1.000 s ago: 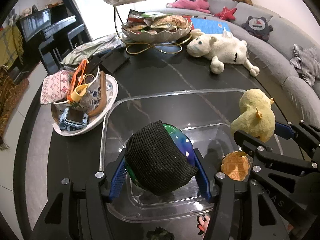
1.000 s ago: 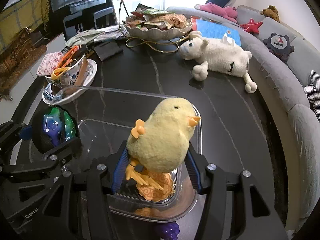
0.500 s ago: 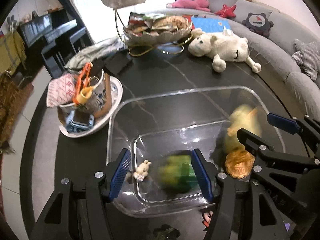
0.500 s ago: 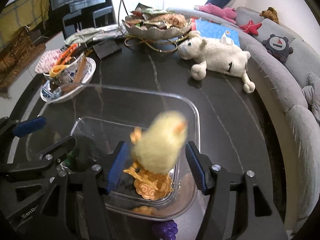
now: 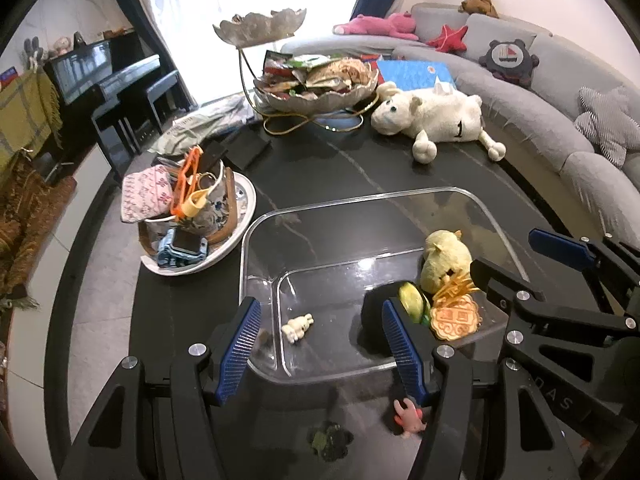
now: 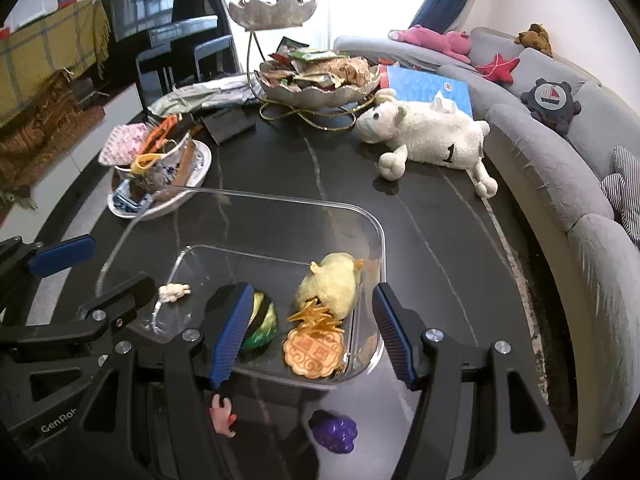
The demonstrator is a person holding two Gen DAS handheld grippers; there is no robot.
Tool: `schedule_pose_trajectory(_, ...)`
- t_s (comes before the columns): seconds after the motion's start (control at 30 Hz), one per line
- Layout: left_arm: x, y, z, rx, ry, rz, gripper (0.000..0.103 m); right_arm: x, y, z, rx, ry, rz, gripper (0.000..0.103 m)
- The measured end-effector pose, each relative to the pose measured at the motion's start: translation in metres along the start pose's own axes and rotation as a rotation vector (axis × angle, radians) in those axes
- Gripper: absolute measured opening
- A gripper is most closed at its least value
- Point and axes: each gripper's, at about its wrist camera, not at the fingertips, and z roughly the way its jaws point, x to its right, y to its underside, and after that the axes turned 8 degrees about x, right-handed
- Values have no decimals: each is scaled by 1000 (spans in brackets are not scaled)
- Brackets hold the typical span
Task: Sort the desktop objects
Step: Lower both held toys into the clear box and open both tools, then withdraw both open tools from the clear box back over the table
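Observation:
A clear plastic bin (image 5: 360, 202) (image 6: 372, 216) sits on the dark table. Inside lie a yellow chick plush (image 5: 444, 262) (image 6: 332, 282), a green and black ball (image 5: 412, 300) (image 6: 262, 326), an orange mooncake toy (image 5: 456, 316) (image 6: 314, 352) and a small white figure (image 5: 297, 326) (image 6: 173, 292). My left gripper (image 5: 320, 350) is open and empty above the bin's near edge. My right gripper (image 6: 308, 334) is open and empty above the chick and mooncake. In front of the bin lie a pink figure (image 5: 406, 418) (image 6: 222, 418), purple grapes (image 6: 334, 432) and a dark green toy (image 5: 330, 440).
A white plate piled with a cup and clutter (image 5: 192, 216) (image 6: 156, 168) stands left of the bin. A white sheep plush (image 5: 436, 118) (image 6: 428, 136) and a silver snack stand (image 5: 316, 84) (image 6: 316, 80) are at the back. A grey sofa (image 5: 560, 120) curves along the right.
Both grippers opened. The ball dropped from the left gripper and the chick from the right gripper into the bin, where they now lie still.

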Motion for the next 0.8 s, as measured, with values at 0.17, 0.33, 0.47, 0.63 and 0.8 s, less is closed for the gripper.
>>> schedule_pose_trajectory(0.17,-1,4,-25,24,4,-14,59,-2,3,-23,36,-5,11,59)
schedule_pose_trajectory(0.33,-1,8,-46,44,4,-16,59,-6,5,-46,71,2,13,59)
schedule_pose_trajectory(0.47,-2,13,-64,62,2,-30,60,-9,7,-63,93,-2,12,59)
schedule_pose_trajectory(0.63,-4,17,-79,74,8,-42,60,-12,10,-80,112,-8,19,59)
schedule_pose_trajectory(0.8,-3,21,-93,85,4,-44,60,-13,14,-94,120,-12,24,59)
